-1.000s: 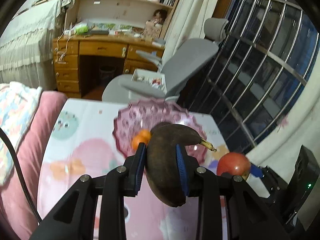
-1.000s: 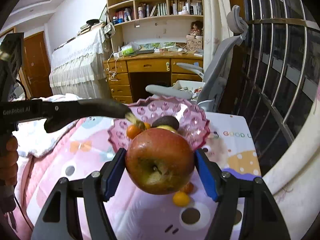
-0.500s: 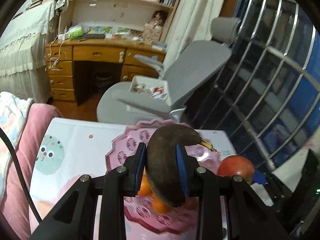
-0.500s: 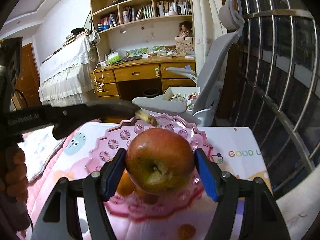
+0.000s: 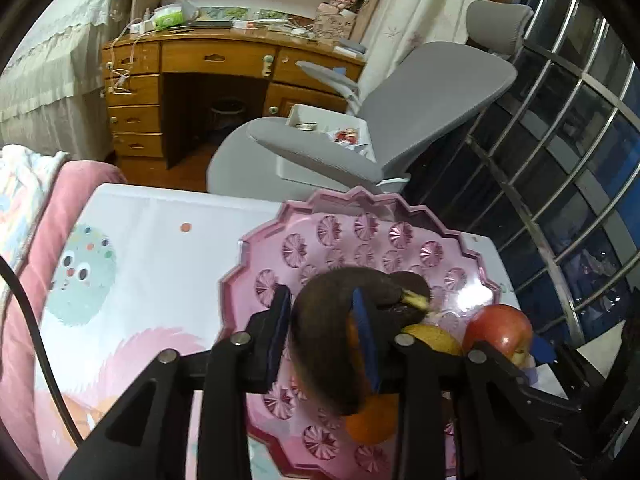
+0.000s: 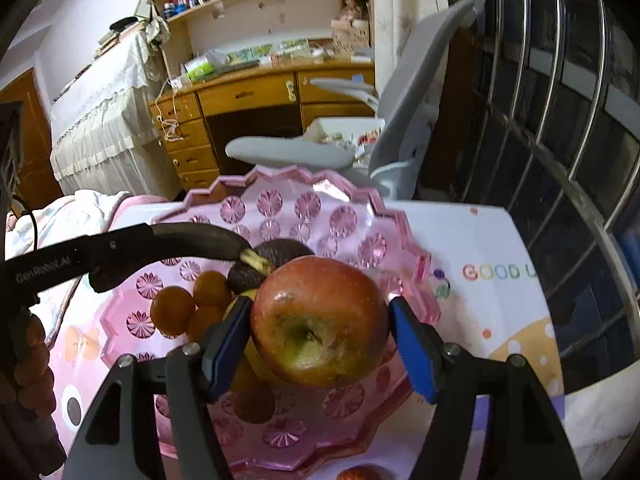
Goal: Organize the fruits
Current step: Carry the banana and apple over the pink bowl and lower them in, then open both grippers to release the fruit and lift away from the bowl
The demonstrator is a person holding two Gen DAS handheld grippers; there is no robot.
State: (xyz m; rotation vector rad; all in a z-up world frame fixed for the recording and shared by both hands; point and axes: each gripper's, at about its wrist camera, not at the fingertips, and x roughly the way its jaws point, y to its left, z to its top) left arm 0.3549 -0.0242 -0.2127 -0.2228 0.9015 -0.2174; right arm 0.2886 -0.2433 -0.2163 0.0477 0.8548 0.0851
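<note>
Your left gripper [image 5: 322,332], jaws opening, has a blackened banana [image 5: 332,336] between them over the scalloped pink glass bowl [image 5: 256,256]; your right gripper [image 6: 320,332] clamps a red apple [image 6: 320,320].

Small table [image 5: 160,216] under a white cloth with pastel cartoon prints and "GOOD" lettering, pink scalloped cut-pattern bowl [image 6: 404,240] standing on it, small orange fruit [image 6: 358,473] on the cloth beside the bowl's near rim.

Both claws lowered over bowl [image 5: 256,276], left claw [image 5: 320,332] opening
</note>
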